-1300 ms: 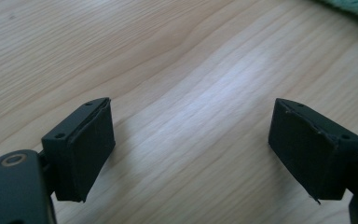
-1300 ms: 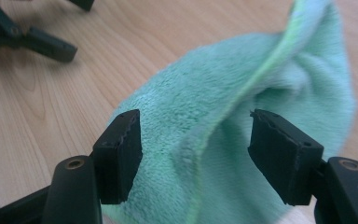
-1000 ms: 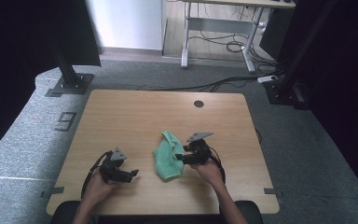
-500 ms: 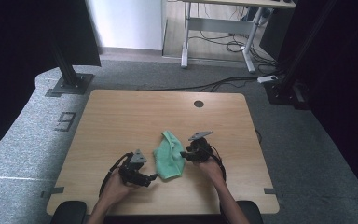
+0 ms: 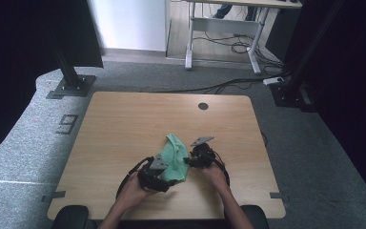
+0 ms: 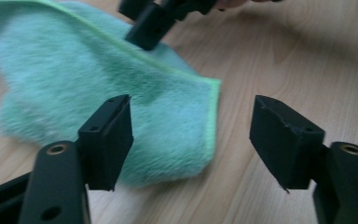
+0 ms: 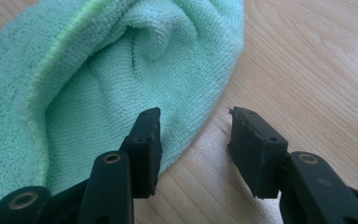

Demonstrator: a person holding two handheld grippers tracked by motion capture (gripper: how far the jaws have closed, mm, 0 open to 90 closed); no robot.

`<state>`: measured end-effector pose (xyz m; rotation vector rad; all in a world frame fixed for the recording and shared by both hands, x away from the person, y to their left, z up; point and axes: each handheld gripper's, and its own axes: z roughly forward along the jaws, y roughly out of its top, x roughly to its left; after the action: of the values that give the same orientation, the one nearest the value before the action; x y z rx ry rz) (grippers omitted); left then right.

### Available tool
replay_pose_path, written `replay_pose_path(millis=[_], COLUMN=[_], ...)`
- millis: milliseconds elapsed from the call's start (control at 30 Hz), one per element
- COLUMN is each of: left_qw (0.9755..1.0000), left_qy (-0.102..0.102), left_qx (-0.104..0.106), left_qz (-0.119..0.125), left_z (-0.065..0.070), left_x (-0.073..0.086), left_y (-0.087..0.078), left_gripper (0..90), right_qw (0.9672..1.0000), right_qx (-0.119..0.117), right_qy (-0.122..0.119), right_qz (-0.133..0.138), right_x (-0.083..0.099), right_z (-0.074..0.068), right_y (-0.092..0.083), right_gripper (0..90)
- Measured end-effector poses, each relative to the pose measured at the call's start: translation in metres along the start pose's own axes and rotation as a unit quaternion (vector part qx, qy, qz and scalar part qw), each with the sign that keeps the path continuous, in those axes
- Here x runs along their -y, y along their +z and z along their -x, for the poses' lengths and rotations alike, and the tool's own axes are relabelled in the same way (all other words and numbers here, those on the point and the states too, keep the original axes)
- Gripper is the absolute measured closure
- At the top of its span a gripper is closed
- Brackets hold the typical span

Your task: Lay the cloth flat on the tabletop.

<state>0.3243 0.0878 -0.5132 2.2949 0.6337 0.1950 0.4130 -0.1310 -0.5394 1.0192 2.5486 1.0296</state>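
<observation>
One green cloth (image 5: 174, 157) is seen crumpled on the wooden tabletop (image 5: 124, 124), in the lower middle of the high view, a little right of the frame's centre line. It is bunched into soft folds, with a brighter green hem along its edges.

The left gripper (image 5: 164, 183) is placed at the cloth's lower left edge in the high view. In the left gripper view (image 6: 191, 135) its fingers (image 6: 109, 135) are parted fairly wide; they have just been closing. The corner of the cloth lies between them, nearer the left-hand finger, but the pads are not pressed on it, and bare wood is seen beside the right-hand finger.

The right gripper (image 5: 189, 161) is set at the cloth's right edge in the high view. In the right gripper view (image 7: 193, 147) its fingers (image 7: 147, 144) stand moderately apart, having just opened slightly. The left-hand finger is seen over the rim of the cloth, the right-hand one over bare wood; the rounded edge of the cloth runs between them, and nothing is gripped. This gripper's finger is also seen at the top of the left gripper view, resting at the cloth's far fold.

Both forearms enter from the bottom of the high view. Grey carpet (image 5: 314, 157) surrounds the tabletop.
</observation>
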Motion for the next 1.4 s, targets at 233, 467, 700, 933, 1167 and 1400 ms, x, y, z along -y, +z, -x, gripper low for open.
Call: replay_pose_path(millis=[233, 467, 700, 933, 1167, 1400], left_qw=[0.9989, 0.9974, 0.9980, 0.9992, 0.9967, 0.9915], left_qy=[0.023, 0.036, 0.024, 0.005, -0.028, -0.065], left_qx=[-0.021, -0.048, -0.051, -0.038, -0.066, -0.093], left_qz=[-0.036, -0.039, -0.030, -0.014, 0.037, 0.063], left_z=[0.005, 0.005, 0.002, -0.007, -0.026, -0.048], left_x=[0.008, 0.012, 0.016, 0.014, 0.008, 0.012], left_y=[0.019, 0.020, 0.018, 0.007, -0.025, -0.048], left_gripper=[40.3, 56.8, 76.2, 85.6, 85.5, 85.3], right_qw=[1.0000, 0.9998, 0.9997, 0.9997, 0.9998, 0.9998], right_qx=[0.001, 0.009, 0.013, 0.014, 0.010, 0.004], right_qy=[-0.005, -0.011, -0.014, -0.016, -0.016, -0.018], right_qz=[0.007, 0.010, 0.012, 0.014, 0.007, 0.001], right_x=[0.003, 0.004, 0.005, 0.008, 0.010, 0.016], right_z=[0.000, -0.003, -0.003, -0.003, -0.003, -0.003], right_y=[-0.001, -0.001, -0.001, -0.003, -0.008, -0.014], right_gripper=[52.6, 52.5, 52.6, 54.7, 61.1, 69.8])
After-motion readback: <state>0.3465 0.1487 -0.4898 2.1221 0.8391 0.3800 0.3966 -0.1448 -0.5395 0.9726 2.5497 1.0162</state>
